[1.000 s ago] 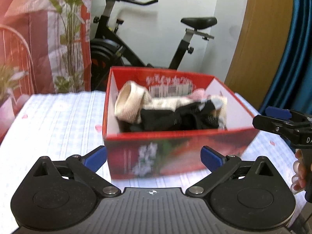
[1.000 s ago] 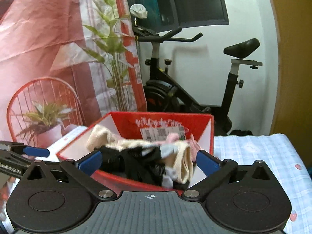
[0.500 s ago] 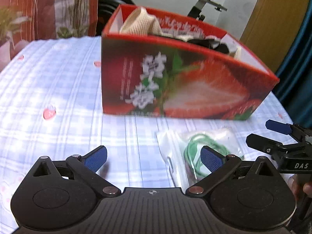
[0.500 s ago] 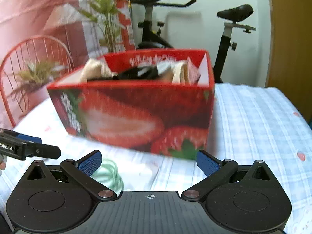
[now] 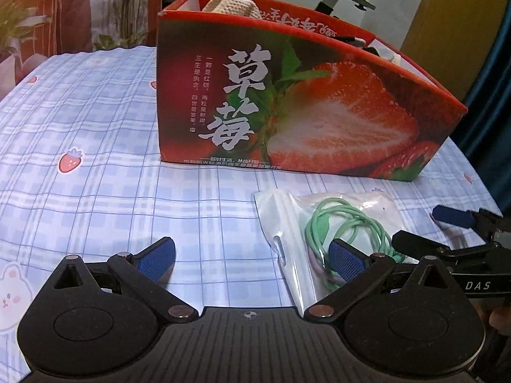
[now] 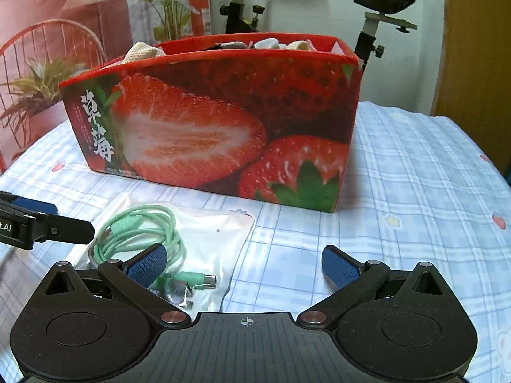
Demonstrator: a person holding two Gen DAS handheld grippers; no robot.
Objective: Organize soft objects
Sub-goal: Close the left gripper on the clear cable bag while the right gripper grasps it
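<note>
We hold the left hand-held gripper (image 5: 252, 257) and the right hand-held gripper (image 6: 244, 266) wide open and empty, low over the table (image 5: 95, 127), flanking a clear bag (image 6: 204, 239) with a green cable (image 6: 140, 229), before the strawberry box (image 6: 223, 121) heaped with socks (image 6: 143, 52).

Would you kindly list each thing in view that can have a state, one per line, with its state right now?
Left hand-held gripper: open, empty, low over the tablecloth.
Right hand-held gripper: open, empty, beside the bag.
Strawberry box: upright, open-topped, clothes poking above its rim.
Cream knit cloth: inside the box, sticking out.
Plastic bag: flat on the tablecloth before the box.
Green cable: coiled inside the bag.
Tablecloth: spread flat.
</note>
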